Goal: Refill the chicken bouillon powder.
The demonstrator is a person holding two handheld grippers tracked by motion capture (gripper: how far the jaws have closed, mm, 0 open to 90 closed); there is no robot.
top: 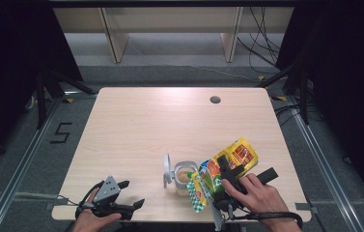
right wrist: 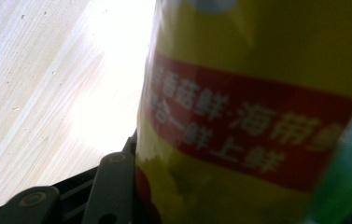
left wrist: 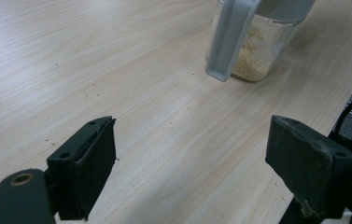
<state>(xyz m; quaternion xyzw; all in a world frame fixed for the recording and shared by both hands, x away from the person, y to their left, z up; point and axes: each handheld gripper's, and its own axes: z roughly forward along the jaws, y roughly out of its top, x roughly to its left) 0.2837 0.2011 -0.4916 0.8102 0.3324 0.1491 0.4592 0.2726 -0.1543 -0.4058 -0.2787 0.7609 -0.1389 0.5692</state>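
Yellow packet point(top: 228, 166) clamped in right gripper point(top: 220, 176), tilted over jar point(top: 184, 176)

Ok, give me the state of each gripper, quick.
Left gripper: open, nothing between its jaws, resting low at the table's near edge.
Right gripper: closed on the yellow packet, tilted over the jar.

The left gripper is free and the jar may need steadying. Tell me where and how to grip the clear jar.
Grip the clear jar low across its body, below the rim, coming level from its left side, where the left gripper rests open on the table. The hinged lid stands open on that side, so probably keep the jaws under it. The yellow bag in the right gripper crowds the other side.
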